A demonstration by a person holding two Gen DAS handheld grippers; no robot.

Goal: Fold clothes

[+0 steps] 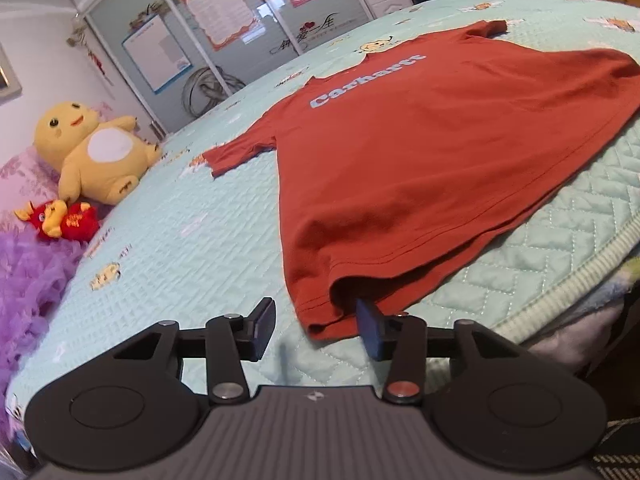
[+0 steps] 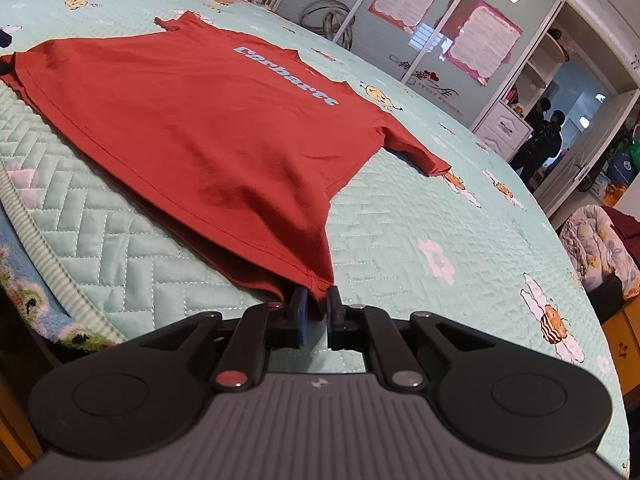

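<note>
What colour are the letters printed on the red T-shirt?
Light blue lettering on the T-shirt, clearest in the right wrist view.

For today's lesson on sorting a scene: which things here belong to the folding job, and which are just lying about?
Belongs to the job:
red T-shirt
left tool, open at the hem corner
right tool, shut on the other hem corner

Just lying about:
yellow plush toy
small red plush toy
purple frilly fabric
</note>
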